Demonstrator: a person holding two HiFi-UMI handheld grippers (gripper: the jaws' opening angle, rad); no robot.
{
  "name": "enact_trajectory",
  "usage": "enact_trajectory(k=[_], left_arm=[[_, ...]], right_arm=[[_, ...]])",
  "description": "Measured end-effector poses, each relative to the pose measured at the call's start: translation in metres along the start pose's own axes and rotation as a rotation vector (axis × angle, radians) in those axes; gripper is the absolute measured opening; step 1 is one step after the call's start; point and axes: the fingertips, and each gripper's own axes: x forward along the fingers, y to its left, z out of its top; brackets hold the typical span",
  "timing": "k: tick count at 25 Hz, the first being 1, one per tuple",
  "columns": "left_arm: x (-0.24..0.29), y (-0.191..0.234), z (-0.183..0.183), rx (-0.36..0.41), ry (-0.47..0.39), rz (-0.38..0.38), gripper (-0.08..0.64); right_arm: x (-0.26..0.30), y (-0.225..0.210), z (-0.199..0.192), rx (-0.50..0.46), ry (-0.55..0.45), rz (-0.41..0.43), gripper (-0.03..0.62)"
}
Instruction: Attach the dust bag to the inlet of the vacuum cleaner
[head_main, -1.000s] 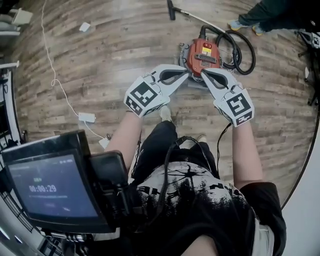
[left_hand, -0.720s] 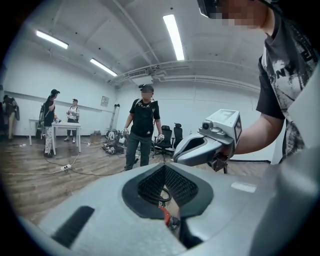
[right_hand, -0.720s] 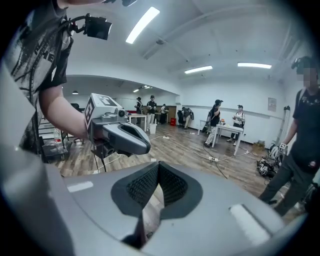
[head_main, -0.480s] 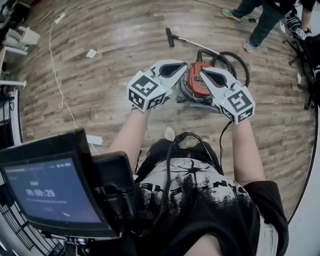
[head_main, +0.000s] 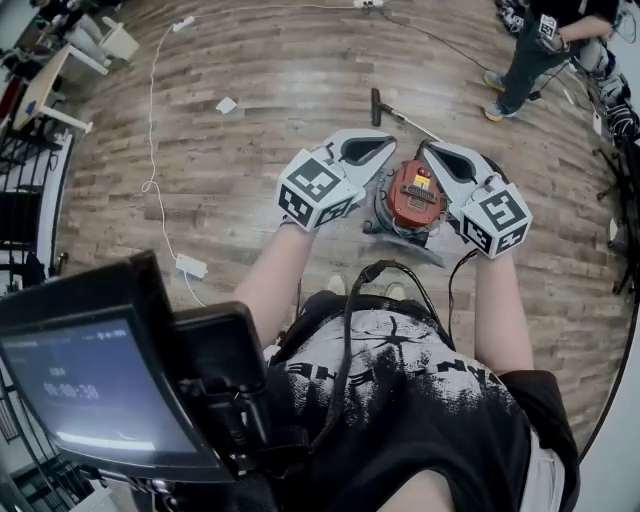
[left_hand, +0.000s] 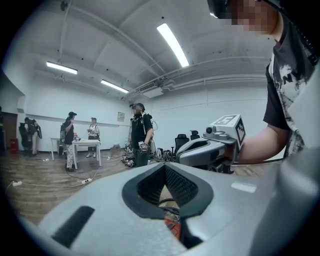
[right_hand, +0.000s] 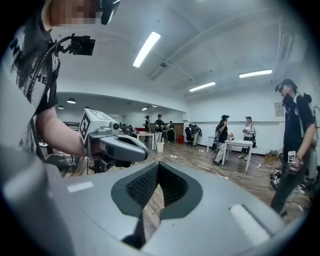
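Red-bodied, the vacuum cleaner (head_main: 414, 196) is seen on the wooden floor (head_main: 240, 160), below and between the left gripper (head_main: 380, 143) and the right gripper (head_main: 432, 152). Both pairs of jaws are pressed together, and nothing is clamped in either.

A white power brick (head_main: 190, 266) lies on the wooden floor (head_main: 250, 180). A thin white cable (head_main: 151, 150) runs from the brick away across the boards towards the far wall. Beyond the brick and right of the cable lies a small white scrap (head_main: 226, 105). Far to the brick's right stands a person in dark trousers (head_main: 528, 55). Nearer than the brick, at lower left, is a dark screen (head_main: 85, 395).
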Motion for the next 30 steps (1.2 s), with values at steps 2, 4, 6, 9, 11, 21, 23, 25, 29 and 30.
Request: enact_trajectory(k=[2, 4, 6, 9, 11, 21, 23, 25, 29, 30], left_arm=[[0.002, -0.004, 0.008, 0.017, -0.003, 0.027, 0.000], [0.004, -0.006, 0.012, 0.021, -0.009, 0.062, 0.002], [0.006, -0.008, 0.016, 0.021, -0.017, 0.093, 0.002], [0.010, -0.013, 0.020, 0.029, -0.021, 0.114, 0.002], [0.014, -0.017, 0.022, 0.034, -0.022, 0.117, 0.002], [0.029, -0.027, 0.033, 0.056, -0.017, 0.078, 0.001], [0.029, -0.026, 0.035, 0.061, -0.019, 0.077, 0.001], [0.029, -0.025, 0.035, 0.060, -0.019, 0.077, 0.002], [0.026, -0.025, 0.037, 0.054, -0.021, 0.070, 0.002], [0.026, -0.026, 0.036, 0.055, -0.020, 0.068, 0.002]], right_arm=[[-0.006, -0.006, 0.007, -0.013, -0.012, 0.025, 0.005], [-0.011, -0.011, 0.009, -0.033, -0.014, 0.042, 0.005], [-0.017, -0.016, 0.009, -0.056, -0.012, 0.053, 0.005], [-0.028, -0.021, 0.008, -0.067, -0.015, 0.064, 0.005], [-0.033, -0.024, 0.006, -0.061, -0.018, 0.065, 0.005], [-0.039, -0.029, 0.012, -0.064, -0.039, 0.051, 0.005], [-0.038, -0.029, 0.014, -0.071, -0.040, 0.049, 0.005], [-0.037, -0.028, 0.015, -0.076, -0.037, 0.047, 0.005], [-0.037, -0.025, 0.018, -0.075, -0.032, 0.041, 0.006], [-0.037, -0.024, 0.018, -0.076, -0.030, 0.039, 0.006]])
